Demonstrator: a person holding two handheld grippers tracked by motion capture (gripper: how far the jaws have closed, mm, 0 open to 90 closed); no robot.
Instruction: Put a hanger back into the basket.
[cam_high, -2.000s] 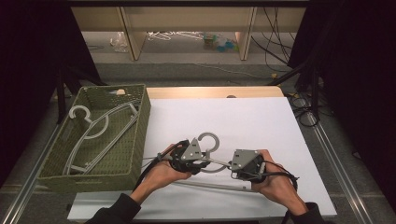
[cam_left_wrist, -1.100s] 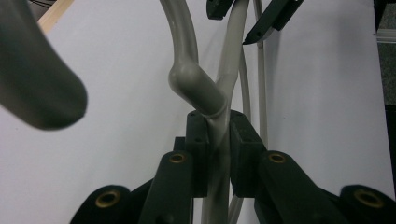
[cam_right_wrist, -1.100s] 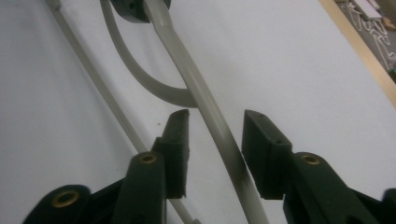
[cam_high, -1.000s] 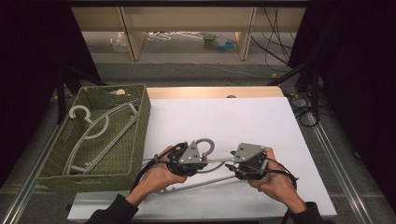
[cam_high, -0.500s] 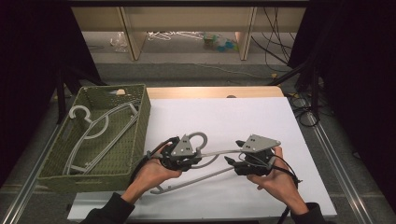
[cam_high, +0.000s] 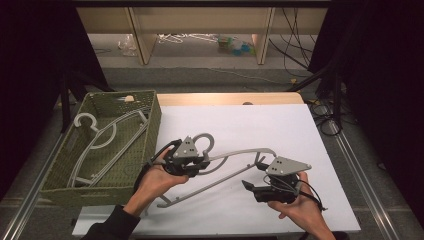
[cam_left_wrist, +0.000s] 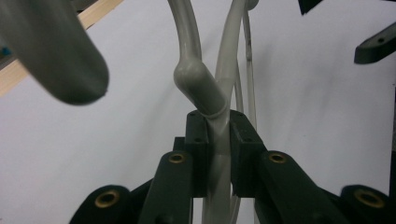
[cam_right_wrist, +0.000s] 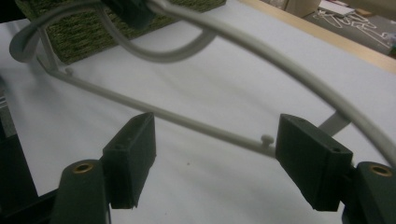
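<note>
The grey hanger (cam_high: 235, 165) is held above the white surface (cam_high: 280, 125), pinched near the base of its hook, and only one grip is carrying it. In the left gripper view the neck of the hanger is seen squeezed between the jaws of the left gripper (cam_left_wrist: 215, 144), pressed together on the plastic. The far shoulder is stretched out to the right, and the low end at the near left looks to be at or close to the surface (contact cannot be confirmed from above).

The right gripper (cam_high: 256, 186) is seen with its jaws wide apart and nothing between them; in the right gripper view the lower bar (cam_right_wrist: 187, 119) is framed beyond the gap, untouched.

So the risk is judged to be rotation: with a single clamp at the neck and a long arm hanging off to one side, the hanger could be swung or twisted in the jaws. A slip is made likelier by the smooth, rounded plastic. A snag is also possible (the hook curls right beside the left gripper's body and cable).

The green woven basket (cam_high: 145, 107) stands just to the left with another pale hanger (cam_high: 100, 142) lying inside; its rim could be clipped by the long frame, or the two hangers could be tangled.
</note>
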